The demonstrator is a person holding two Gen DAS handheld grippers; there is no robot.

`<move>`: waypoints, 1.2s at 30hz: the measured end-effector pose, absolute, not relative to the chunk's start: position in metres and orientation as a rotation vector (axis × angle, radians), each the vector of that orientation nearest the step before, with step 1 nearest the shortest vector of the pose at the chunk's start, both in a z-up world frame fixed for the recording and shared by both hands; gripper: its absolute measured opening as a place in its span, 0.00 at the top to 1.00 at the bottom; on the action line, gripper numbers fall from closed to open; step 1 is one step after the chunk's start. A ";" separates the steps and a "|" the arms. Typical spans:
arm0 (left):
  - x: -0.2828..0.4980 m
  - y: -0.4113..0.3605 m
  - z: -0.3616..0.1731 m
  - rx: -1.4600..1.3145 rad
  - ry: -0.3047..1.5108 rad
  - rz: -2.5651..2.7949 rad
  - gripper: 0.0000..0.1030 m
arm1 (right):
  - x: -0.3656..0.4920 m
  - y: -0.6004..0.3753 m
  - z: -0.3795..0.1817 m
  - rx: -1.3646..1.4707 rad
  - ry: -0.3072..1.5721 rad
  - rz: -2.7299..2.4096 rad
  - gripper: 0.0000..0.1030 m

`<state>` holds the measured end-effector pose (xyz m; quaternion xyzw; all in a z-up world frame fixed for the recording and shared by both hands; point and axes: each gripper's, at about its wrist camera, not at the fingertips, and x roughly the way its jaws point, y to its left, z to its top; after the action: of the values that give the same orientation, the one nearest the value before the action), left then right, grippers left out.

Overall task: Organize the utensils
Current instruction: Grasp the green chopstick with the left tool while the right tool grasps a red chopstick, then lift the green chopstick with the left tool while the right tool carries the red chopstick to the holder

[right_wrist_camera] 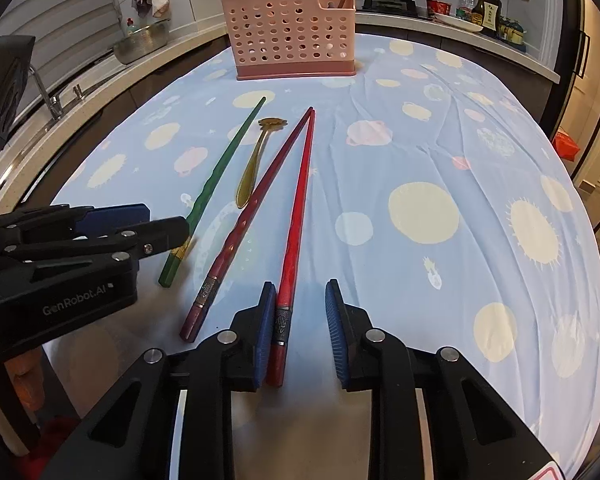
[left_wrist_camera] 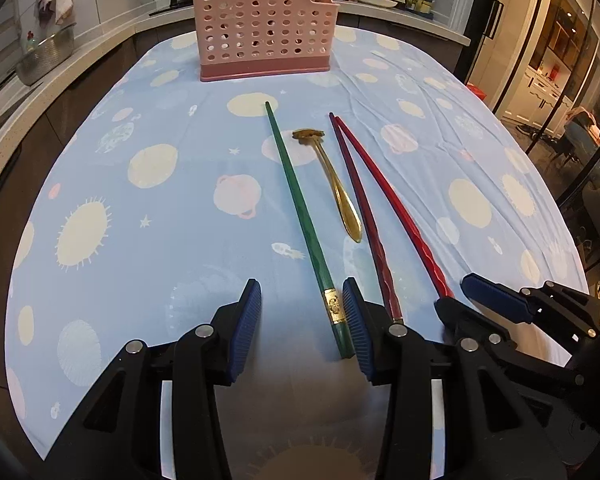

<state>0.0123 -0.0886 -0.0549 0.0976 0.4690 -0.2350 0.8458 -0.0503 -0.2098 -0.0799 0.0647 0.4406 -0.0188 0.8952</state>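
Working left to right, we kept our left gripper (left_wrist_camera: 302,322) released, its jaws apart around the thick end of the green chopstick (left_wrist_camera: 300,216), whose side lay against the right pad. Next lay the gold spoon (left_wrist_camera: 332,178), then the dark red chopstick (right_wrist_camera: 244,224). Our right gripper (right_wrist_camera: 300,330) stood unclenched around the bright red chopstick (right_wrist_camera: 298,216), touching only its left pad. The pink holder (right_wrist_camera: 294,32) stood at the tablecloth's (right_wrist_camera: 420,152) far end.
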 end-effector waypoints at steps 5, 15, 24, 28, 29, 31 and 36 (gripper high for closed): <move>0.007 -0.092 -0.062 0.239 0.989 -0.493 0.63 | -0.056 -0.212 -0.080 0.145 0.914 -0.041 0.84; 0.003 -0.080 -0.060 0.213 1.003 -0.509 0.93 | -0.058 -0.213 -0.080 0.154 0.910 -0.027 0.93; 0.000 -0.070 -0.042 0.156 0.994 -0.525 0.93 | -0.061 -0.220 -0.065 0.183 0.883 -0.015 0.93; 0.002 -0.063 -0.022 0.133 0.954 -0.519 0.93 | -0.062 -0.225 -0.046 0.198 0.836 -0.012 0.93; 0.004 -0.061 -0.017 0.127 0.943 -0.517 0.93 | -0.062 -0.226 -0.041 0.200 0.823 -0.012 0.93; 0.007 -0.058 -0.006 0.115 0.921 -0.512 0.93 | -0.060 -0.229 -0.028 0.200 0.788 -0.013 0.93; 0.018 -0.051 0.021 0.094 0.854 -0.498 0.93 | -0.052 -0.239 0.005 0.199 0.694 -0.019 0.93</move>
<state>0.0181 -0.0514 0.0209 0.0451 0.4095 -0.2389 0.8793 -0.0517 -0.2386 0.0050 0.0975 0.3394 -0.0091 0.9355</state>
